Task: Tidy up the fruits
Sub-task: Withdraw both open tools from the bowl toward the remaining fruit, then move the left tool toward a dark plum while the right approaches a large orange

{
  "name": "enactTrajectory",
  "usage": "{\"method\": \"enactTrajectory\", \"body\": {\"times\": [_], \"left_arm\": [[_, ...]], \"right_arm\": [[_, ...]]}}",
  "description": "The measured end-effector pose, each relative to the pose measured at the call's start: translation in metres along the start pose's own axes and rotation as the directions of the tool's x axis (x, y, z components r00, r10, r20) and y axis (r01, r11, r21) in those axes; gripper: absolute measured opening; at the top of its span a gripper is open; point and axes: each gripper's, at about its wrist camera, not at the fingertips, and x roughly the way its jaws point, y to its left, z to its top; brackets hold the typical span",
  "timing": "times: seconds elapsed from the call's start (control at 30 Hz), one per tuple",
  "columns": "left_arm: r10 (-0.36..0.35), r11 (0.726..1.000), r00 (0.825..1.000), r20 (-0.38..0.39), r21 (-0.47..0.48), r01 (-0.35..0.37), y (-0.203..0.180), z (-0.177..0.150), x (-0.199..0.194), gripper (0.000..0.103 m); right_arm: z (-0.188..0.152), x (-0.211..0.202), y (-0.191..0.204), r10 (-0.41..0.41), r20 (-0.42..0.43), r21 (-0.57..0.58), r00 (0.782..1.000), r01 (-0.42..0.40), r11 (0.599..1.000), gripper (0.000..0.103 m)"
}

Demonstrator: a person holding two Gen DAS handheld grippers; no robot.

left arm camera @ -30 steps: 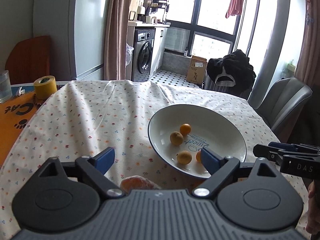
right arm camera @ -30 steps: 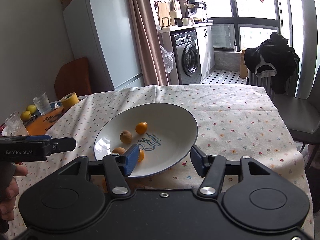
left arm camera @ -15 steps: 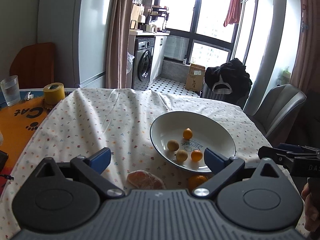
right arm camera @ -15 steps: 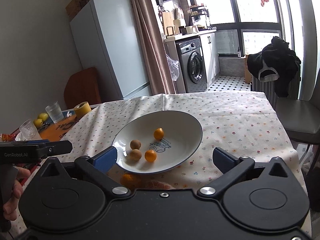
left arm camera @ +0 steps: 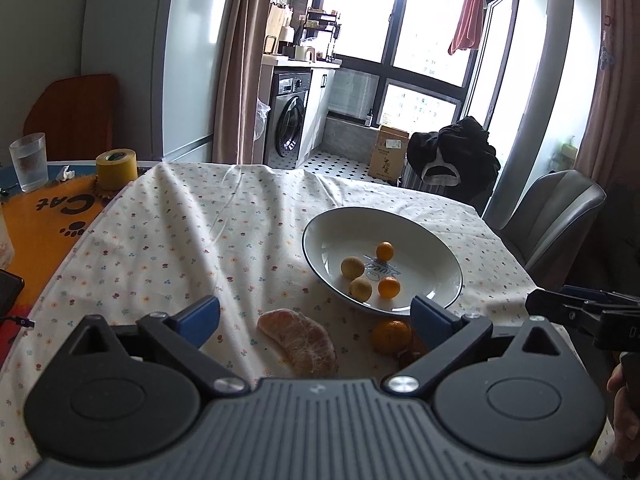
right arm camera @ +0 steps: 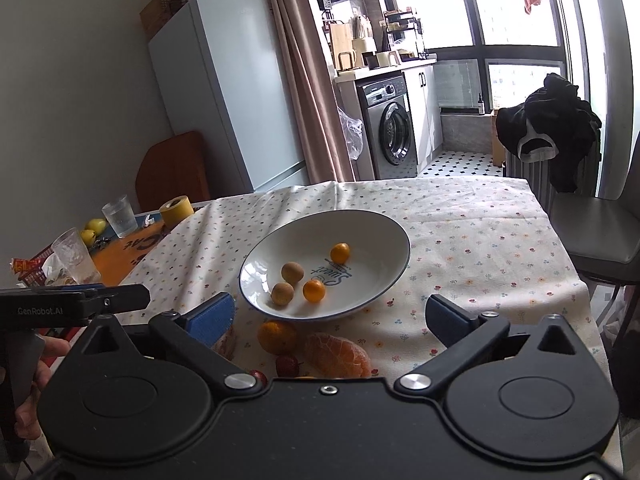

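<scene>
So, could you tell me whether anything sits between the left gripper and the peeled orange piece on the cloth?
Nothing visible does. The left gripper is open, and the peeled orange piece lies on the tablecloth between its fingers. The small mandarin sits off to one side, near the plate.

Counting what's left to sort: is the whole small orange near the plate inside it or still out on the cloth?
Out. The small orange lies on the tablecloth just outside the plate rim.

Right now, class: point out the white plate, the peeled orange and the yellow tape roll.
white plate (left arm camera: 448, 258), left wrist view, bare right inner wall.
peeled orange (left arm camera: 301, 341), left wrist view, middle segment.
yellow tape roll (left arm camera: 116, 170), left wrist view, side.
</scene>
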Motion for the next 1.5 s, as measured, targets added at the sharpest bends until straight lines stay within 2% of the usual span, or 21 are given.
{"method": "enactTrajectory", "body": {"times": [0.37, 0.53, 0.63, 0.93, 1.13, 1.3, 1.5], "left_arm": [[-0.020, 1.000, 1.000, -0.019, 0.006, 0.020, -0.001, -0.013, -0.004, 0.100], [-0.038, 0.999, 0.998, -0.041, 0.003, 0.039, -0.001, -0.023, -0.002, 0.100], [-0.044, 0.999, 0.998, -0.045, -0.001, 0.044, -0.002, -0.026, -0.002, 0.100], [-0.056, 0.998, 0.997, -0.055, -0.003, 0.056, -0.007, -0.034, 0.004, 0.098], [-0.068, 0.998, 0.994, -0.083, -0.003, 0.068, -0.009, -0.040, 0.014, 0.090], [-0.075, 0.997, 0.992, -0.098, -0.002, 0.075, -0.009, -0.043, 0.022, 0.082], [-0.085, 0.996, 0.987, -0.134, -0.011, 0.085, -0.009, -0.048, 0.032, 0.070]], "right_arm": [[-0.013, -0.005, 0.003, 0.003, -0.026, 0.011, 1.000, -0.002, 1.000, 0.103], [-0.018, -0.006, 0.000, 0.040, -0.049, 0.053, 0.998, -0.037, 0.998, 0.103], [-0.021, -0.005, 0.001, 0.023, -0.054, 0.039, 0.998, -0.021, 0.999, 0.103], [-0.032, 0.004, 0.003, 0.039, -0.084, 0.030, 0.996, -0.036, 0.999, 0.101], [-0.035, 0.012, 0.007, 0.071, -0.114, 0.037, 0.991, -0.068, 0.997, 0.093], [-0.040, 0.021, 0.010, 0.066, -0.140, 0.025, 0.988, -0.063, 0.998, 0.081], [-0.048, 0.031, 0.009, 0.063, -0.172, 0.026, 0.983, -0.060, 0.998, 0.073]]}}
